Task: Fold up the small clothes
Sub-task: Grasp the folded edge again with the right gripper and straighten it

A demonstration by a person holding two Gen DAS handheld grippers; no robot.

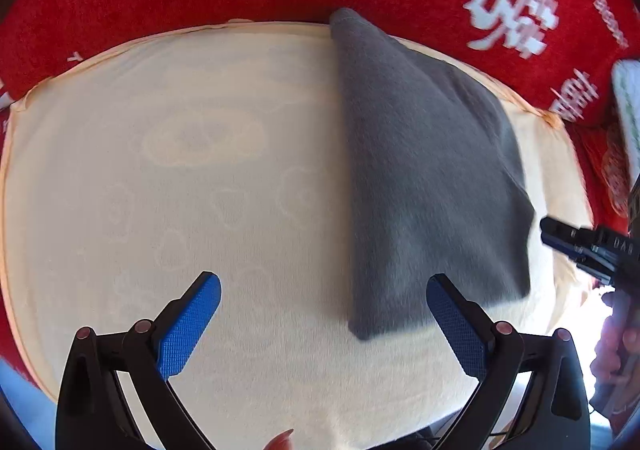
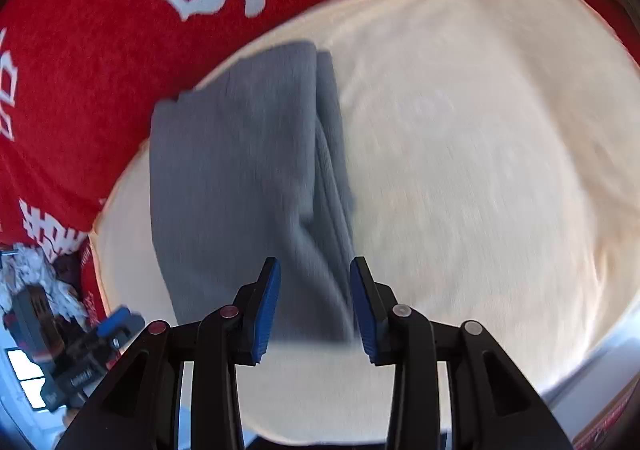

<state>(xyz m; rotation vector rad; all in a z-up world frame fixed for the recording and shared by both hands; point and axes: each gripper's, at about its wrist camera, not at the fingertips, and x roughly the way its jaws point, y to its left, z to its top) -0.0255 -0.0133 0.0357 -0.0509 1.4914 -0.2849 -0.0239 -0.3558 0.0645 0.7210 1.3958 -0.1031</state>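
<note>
Left gripper (image 1: 324, 314): jaws spread wide, nothing between pads, hovering over cream cloth (image 1: 180, 169). Right gripper (image 2: 315, 306): jaws part open, no grip; grey folded garment (image 2: 240, 177) lies below gap, pads clear of it. Garment flat on cream cloth, far end near its edge. Red printed fabric (image 2: 80, 69) beyond.

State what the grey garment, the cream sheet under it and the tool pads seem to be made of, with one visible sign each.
Grey garment: soft knit, probably cotton jersey; matte, faint ribbing.
Cream sheet: thin woven or knit cloth, matte, faint pattern.
Left tool pads: blue rubber or plastic, cross-hatched grip texture.
</note>
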